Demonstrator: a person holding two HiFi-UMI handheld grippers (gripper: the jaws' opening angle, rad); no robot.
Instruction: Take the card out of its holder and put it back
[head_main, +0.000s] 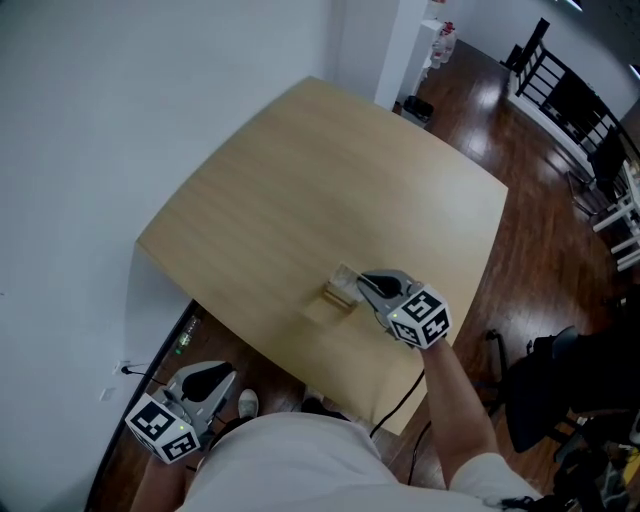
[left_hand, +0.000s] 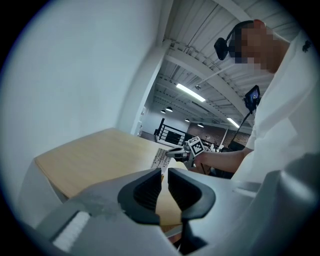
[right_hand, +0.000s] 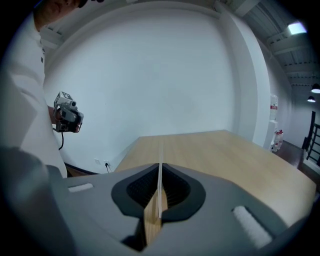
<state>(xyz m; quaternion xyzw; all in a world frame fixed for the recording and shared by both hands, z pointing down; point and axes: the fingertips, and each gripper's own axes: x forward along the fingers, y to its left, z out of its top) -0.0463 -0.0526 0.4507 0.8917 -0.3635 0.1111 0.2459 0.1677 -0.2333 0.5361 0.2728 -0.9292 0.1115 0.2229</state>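
- Gripping the card (right_hand: 160, 172): the right tongs (right_hand: 159, 189) are closed on it, with the pads pressed on both faces. The card is seen edge-on and upright.
- The wooden holder (right_hand: 151, 225) sits just under those jaws, with the card's lower edge at it. Can't tell if the card is seated in the slot.
- Head view: the card (head_main: 347, 277) and holder (head_main: 337, 296) are on the table (head_main: 300, 180), close to its near edge and right of middle. The right tongs (head_main: 364, 284) reach in from the near right.
- The left tongs (head_main: 212, 378) hang low, off the table's near-left edge and well apart from the card.
- The left tongs (left_hand: 165, 187) have their jaws at a narrow gap, with nothing between them.
- Writing: the card (left_hand: 159, 159) shows rows of print in the left gripper view, too small to read.
- The cube (head_main: 422, 318) on the right tongs carries black-and-white square patterns.
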